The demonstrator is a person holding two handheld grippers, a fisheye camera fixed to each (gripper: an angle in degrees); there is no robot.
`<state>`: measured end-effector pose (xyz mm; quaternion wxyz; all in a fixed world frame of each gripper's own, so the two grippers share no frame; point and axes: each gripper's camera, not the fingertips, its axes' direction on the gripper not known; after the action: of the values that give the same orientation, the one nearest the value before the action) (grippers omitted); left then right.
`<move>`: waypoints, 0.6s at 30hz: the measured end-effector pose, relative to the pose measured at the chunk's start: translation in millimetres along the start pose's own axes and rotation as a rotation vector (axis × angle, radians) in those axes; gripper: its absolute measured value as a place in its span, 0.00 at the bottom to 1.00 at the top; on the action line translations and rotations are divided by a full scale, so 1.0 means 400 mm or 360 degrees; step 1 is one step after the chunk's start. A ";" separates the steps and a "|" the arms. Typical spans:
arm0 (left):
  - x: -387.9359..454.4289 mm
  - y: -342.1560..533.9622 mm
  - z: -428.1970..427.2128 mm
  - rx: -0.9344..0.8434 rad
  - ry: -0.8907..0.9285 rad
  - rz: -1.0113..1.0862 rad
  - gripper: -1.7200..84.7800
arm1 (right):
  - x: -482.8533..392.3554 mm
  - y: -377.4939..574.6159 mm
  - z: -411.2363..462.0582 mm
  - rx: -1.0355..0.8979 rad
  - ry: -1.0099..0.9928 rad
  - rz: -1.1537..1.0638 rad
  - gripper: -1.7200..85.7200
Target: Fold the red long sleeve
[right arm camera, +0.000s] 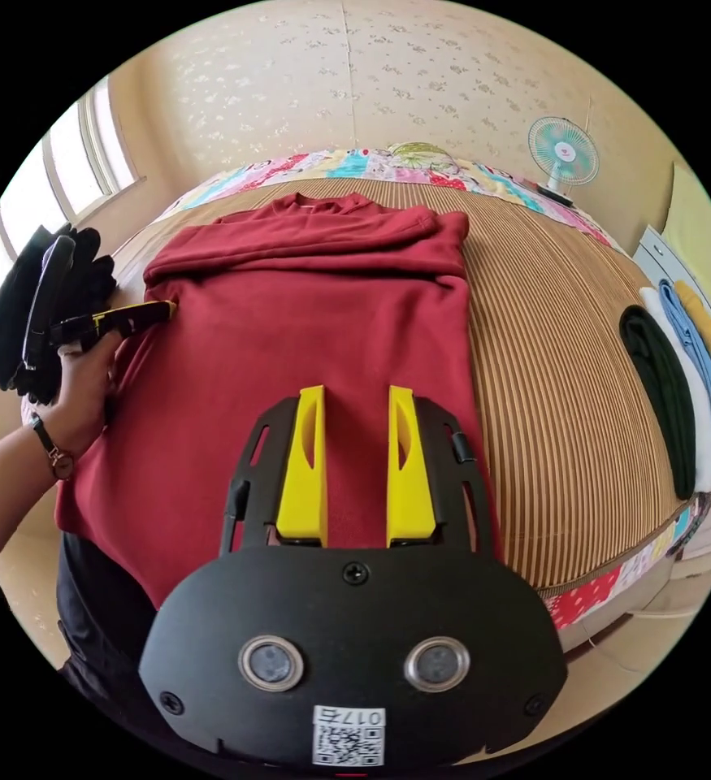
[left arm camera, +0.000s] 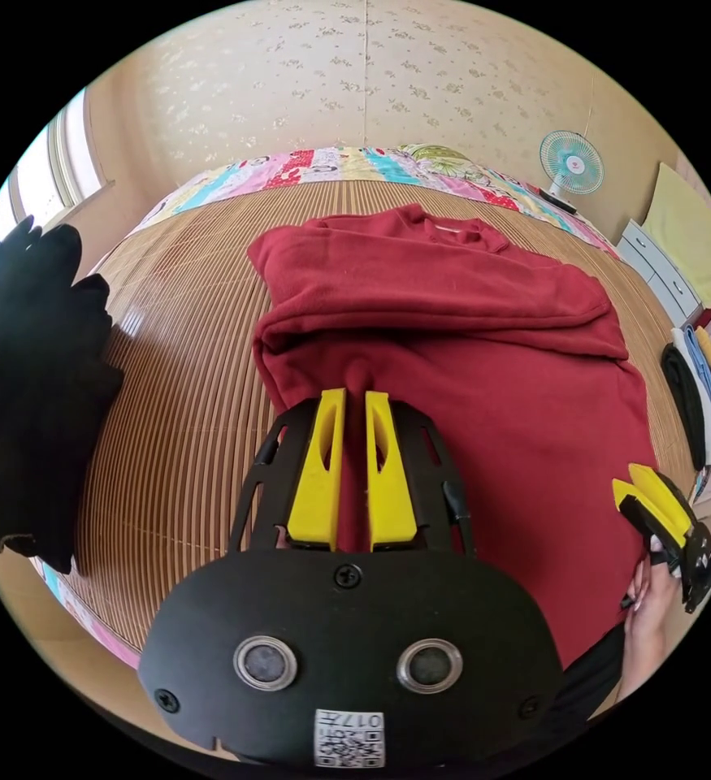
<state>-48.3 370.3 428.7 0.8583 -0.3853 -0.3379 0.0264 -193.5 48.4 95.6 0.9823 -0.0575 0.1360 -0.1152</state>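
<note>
Red long sleeve: the red long sleeve shirt (left arm camera: 469, 341) lies spread on a bamboo mat (left arm camera: 184, 390) over a bed, collar at the far side, one sleeve folded across the chest.
Left gripper: the left gripper (left arm camera: 353, 398) has its yellow jaws drawn close together, pinching a raised fold of the shirt's side edge; in the right gripper view it (right arm camera: 156, 309) sits at the shirt's edge, held by a hand (right arm camera: 87, 390) with a wristwatch.
Right gripper: the right gripper (right arm camera: 356, 398) has its jaws spread apart over the shirt's lower body; whether they touch the cloth cannot be told.
Dark pile: a black garment (left arm camera: 30, 390) rests at the mat's edge.
Folded stack: folded clothes (right arm camera: 684, 390) line the opposite side.
Background: a quilt (left arm camera: 355, 166), a fan (left arm camera: 570, 162).
</note>
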 end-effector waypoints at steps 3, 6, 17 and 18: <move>0.003 -0.020 -0.018 -0.0006 0.0012 -0.0005 0.08 | -0.025 -0.003 0.001 0.0017 0.0057 -0.0035 0.15; -0.014 -0.016 -0.067 -0.0018 0.0110 -0.0002 0.09 | -0.021 -0.012 0.000 0.0018 0.0024 -0.0019 0.15; -0.190 0.548 -0.475 0.0201 0.0382 -0.0145 0.15 | -0.028 -0.047 -0.015 0.0054 0.0041 -0.0023 0.15; -0.208 0.558 -0.471 0.0174 0.0392 -0.0166 0.16 | -0.030 -0.052 -0.017 0.0055 0.0057 -0.0029 0.15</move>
<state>48.7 380.3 141.3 0.9132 -0.3202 -0.2476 -0.0473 -211.2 30.5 95.0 0.9795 -0.0396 0.1511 -0.1276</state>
